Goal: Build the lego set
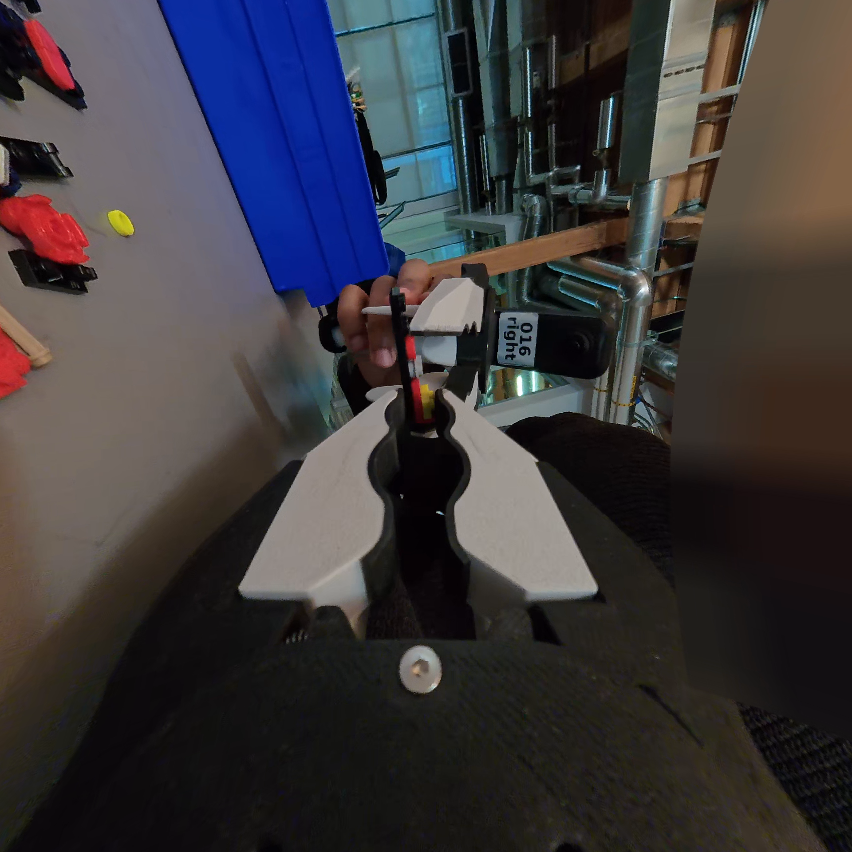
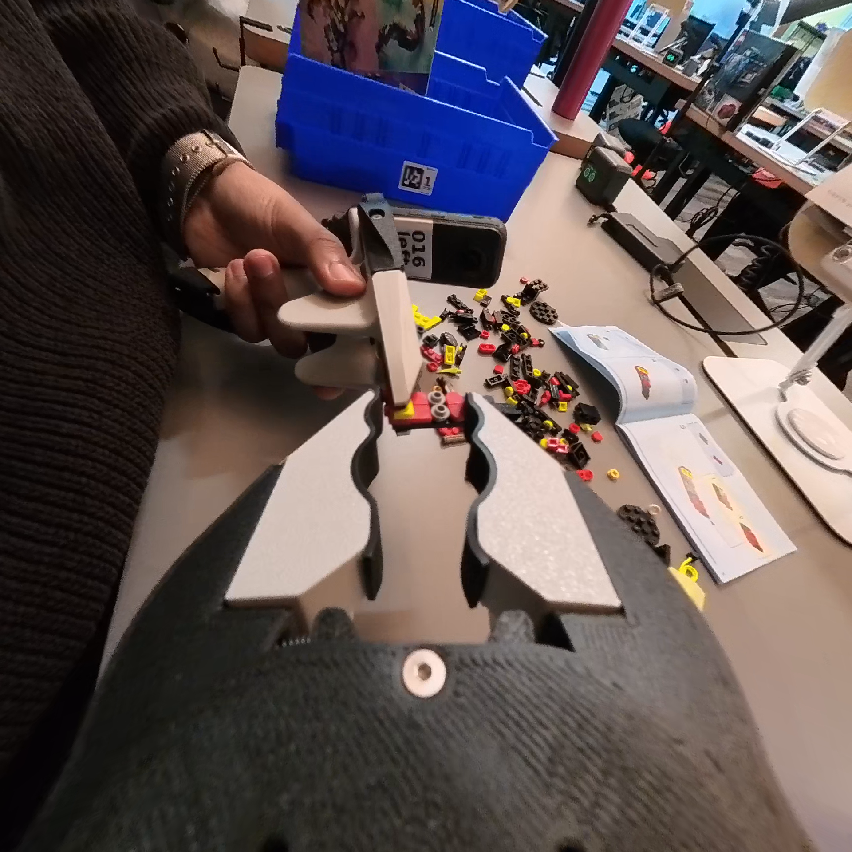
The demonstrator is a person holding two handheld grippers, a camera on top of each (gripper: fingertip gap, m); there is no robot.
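A small lego assembly (image 2: 415,411) of red, yellow and grey pieces on a black plate is held in the air over the table. My right gripper (image 2: 424,403) has a fingertip against each end of it. My left gripper (image 1: 418,399) is shut on the same assembly (image 1: 420,405), which shows edge-on between its tips. One left finger (image 2: 392,332) comes down onto the assembly's left end. The right gripper also shows in the left wrist view (image 1: 442,318), reaching in from the right.
A pile of loose black, red and yellow pieces (image 2: 521,369) lies on the grey table (image 2: 576,239), beside an open instruction booklet (image 2: 668,438). A blue bin (image 2: 405,129) stands behind. A white stand base (image 2: 783,415) is at the right. A person's hand (image 2: 258,249) holds the left gripper. Left and right tips are no more than a few centimetres apart.
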